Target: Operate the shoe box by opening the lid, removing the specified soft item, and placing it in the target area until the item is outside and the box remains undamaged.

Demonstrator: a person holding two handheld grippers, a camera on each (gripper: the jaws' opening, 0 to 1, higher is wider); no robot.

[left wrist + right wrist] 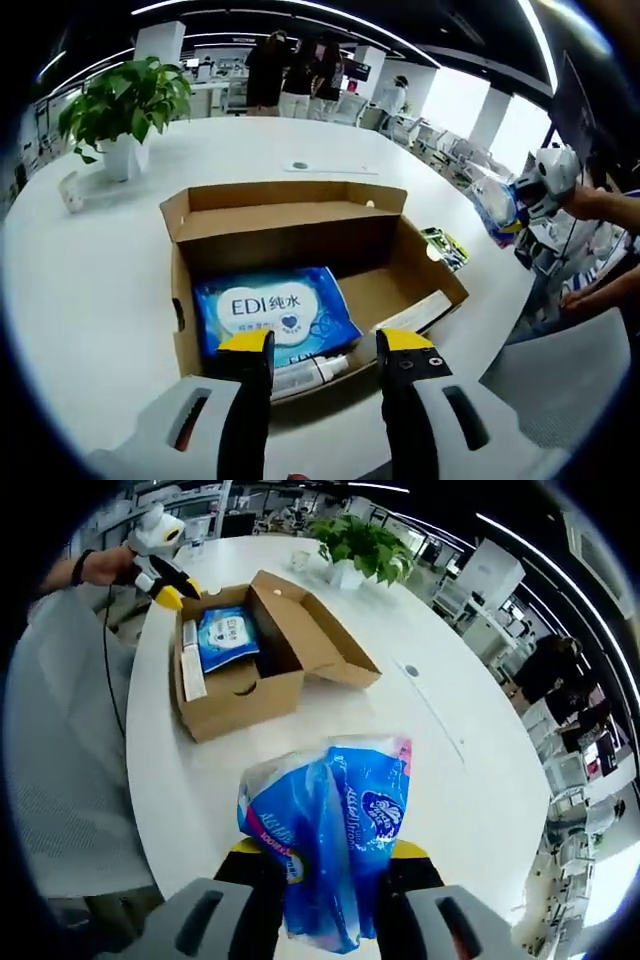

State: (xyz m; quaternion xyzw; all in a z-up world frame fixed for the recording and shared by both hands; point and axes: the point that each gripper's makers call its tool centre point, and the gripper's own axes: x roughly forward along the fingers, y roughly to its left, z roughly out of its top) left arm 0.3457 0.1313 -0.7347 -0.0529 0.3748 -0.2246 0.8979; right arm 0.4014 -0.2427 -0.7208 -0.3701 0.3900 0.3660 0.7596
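Observation:
An open cardboard shoe box (300,225) sits on the white table, its lid folded back. Inside lie a blue wet-wipe pack (272,314), a white tube (310,375) and a white strip at the right wall. My left gripper (325,350) is open just above the box's near edge, holding nothing. The right gripper (540,190) shows at the far right, off the table's edge, carrying a blue soft tissue pack. In the right gripper view my right gripper (325,865) is shut on that blue and pink tissue pack (330,830), held above the table. The box (250,650) and the left gripper (160,575) lie beyond.
A potted plant (125,110) stands at the table's far left. A small green packet (445,245) lies right of the box. People stand at desks in the background. A person's hand (100,565) holds the left gripper. Bare table (420,730) spreads around the box.

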